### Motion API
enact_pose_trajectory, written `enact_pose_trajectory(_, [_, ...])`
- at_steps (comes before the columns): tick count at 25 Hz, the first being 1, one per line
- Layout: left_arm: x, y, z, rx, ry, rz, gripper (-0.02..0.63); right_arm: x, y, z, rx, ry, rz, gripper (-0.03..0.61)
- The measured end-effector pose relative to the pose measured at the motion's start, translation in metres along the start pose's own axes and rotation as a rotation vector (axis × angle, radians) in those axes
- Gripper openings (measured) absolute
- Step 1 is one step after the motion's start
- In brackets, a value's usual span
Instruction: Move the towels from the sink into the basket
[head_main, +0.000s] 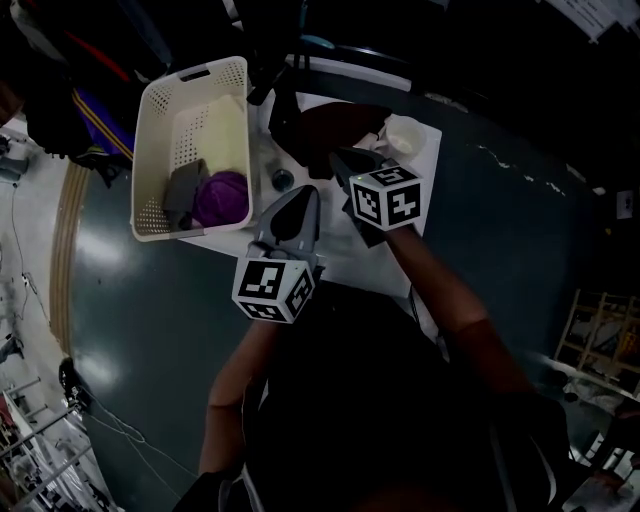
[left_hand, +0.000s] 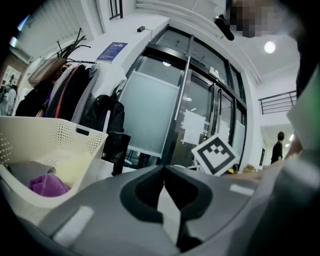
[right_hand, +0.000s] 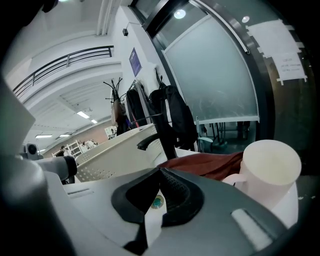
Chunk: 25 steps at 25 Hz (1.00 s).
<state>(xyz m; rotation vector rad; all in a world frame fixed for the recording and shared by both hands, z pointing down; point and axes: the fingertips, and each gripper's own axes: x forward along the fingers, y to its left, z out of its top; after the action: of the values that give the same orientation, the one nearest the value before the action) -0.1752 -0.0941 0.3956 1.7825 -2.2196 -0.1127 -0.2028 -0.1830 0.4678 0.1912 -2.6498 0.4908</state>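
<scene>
- Both tongs are seen closed with nothing pinched, the left tongs (head_main: 306, 195) and right tongs (head_main: 342, 160) held over the white bench (head_main: 345, 262). How should the red towel (head_main: 335, 125) bunched in the sink (head_main: 312, 100) be handled?

- Probably soft, light and floppy, tbh. A raised fold near the middle should be pinched, and sagging is to be expected. Beyond it, the basket (head_main: 190, 75) is already loaded with towels. A dark floor (head_main: 150, 330) and glass doors (left_hand: 150, 115) can be made out farther off.
</scene>
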Motion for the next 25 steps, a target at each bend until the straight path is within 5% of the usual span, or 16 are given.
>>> enact_pose_trajectory(10, [-0.002,0.012,-0.032,-0.05,0.035,0.018,0.009,0.026,-0.014,-0.018,-0.038,0.02,-0.038,-0.001])
enact_pose_trajectory(13, [-0.002,0.012,-0.035,-0.056,0.042,0.017,0.009,0.036,-0.018,-0.02,-0.057,0.025,-0.064,0.086])
enact_pose_trajectory(25, [-0.003,0.02,-0.046,-0.097,0.065,0.008,0.009,0.069,-0.031,-0.029,-0.132,0.05,-0.204,0.264])
